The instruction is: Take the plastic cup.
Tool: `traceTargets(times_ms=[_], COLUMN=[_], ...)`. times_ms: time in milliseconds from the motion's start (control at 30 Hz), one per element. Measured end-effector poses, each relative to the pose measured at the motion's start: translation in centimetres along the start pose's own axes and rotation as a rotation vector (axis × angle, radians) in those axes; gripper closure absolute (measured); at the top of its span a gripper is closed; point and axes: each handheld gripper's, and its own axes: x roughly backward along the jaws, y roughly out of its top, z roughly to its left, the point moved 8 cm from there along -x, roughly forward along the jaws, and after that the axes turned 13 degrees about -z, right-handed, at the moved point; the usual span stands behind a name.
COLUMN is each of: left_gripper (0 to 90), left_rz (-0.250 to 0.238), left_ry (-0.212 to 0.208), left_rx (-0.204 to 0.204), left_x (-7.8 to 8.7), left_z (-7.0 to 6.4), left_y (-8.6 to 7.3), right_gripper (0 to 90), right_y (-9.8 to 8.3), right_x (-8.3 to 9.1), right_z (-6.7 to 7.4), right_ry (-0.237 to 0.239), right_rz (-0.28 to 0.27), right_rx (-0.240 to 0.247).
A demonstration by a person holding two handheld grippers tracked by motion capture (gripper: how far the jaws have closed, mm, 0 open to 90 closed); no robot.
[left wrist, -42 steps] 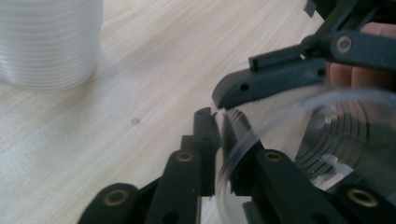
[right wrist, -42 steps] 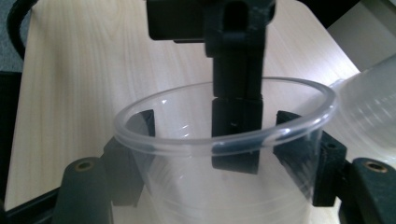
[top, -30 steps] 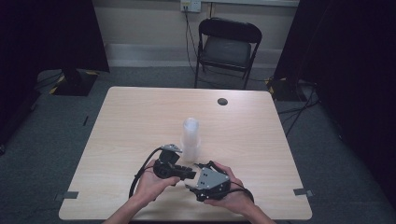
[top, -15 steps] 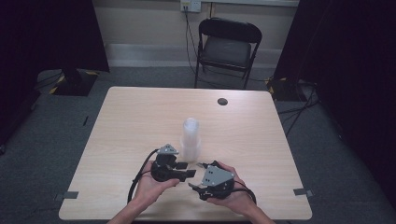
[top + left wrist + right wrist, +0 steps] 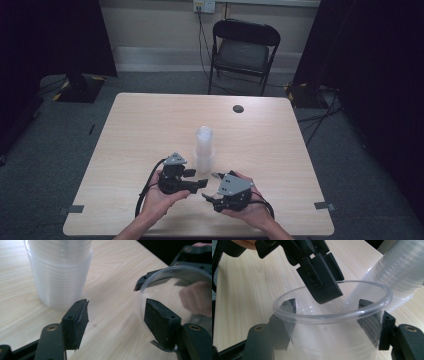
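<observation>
Right gripper clamped on single clear plastic cup. Left gripper jaws just opened, apart, one jaw at cup rim. Tall stack of clear plastic cups just beyond on light wooden table.

One cup stack, one loose cup
</observation>
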Motion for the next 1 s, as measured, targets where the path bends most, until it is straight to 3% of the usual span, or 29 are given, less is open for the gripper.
traceTargets(times_ms=[33, 233, 600, 767, 1000], left_gripper=[36.4, 35.4, 34.7, 33.4, 31.8], left_rz=[-0.025, -0.048, -0.102, -0.126, -0.118], left_ry=[-0.012, 0.004, -0.012, -0.005, 0.005], left_rx=[0.007, 0.003, 0.003, 0.013, -0.013], left_x=[0.1, 0.4, 1.0, 1.3, 1.5], left_z=[-0.1, 0.3, 0.5, 1.0, 0.9], left_y=[0.2, 0.6, 1.1, 1.4, 1.3], right_gripper=[31.7, 31.9, 31.3, 31.5, 31.6], right_y=[-0.1, -0.2, -0.2, -0.5, -0.4], right_x=[0.0, 0.2, 0.0, -0.1, 0.7], right_z=[-0.1, -0.7, -1.9, -2.7, -3.5], right_ry=[-0.009, -0.022, -0.054, -0.064, -0.083], right_rz=[0.005, 0.002, -0.013, -0.016, -0.042], right_rx=[-0.004, -0.032, -0.101, -0.157, -0.247])
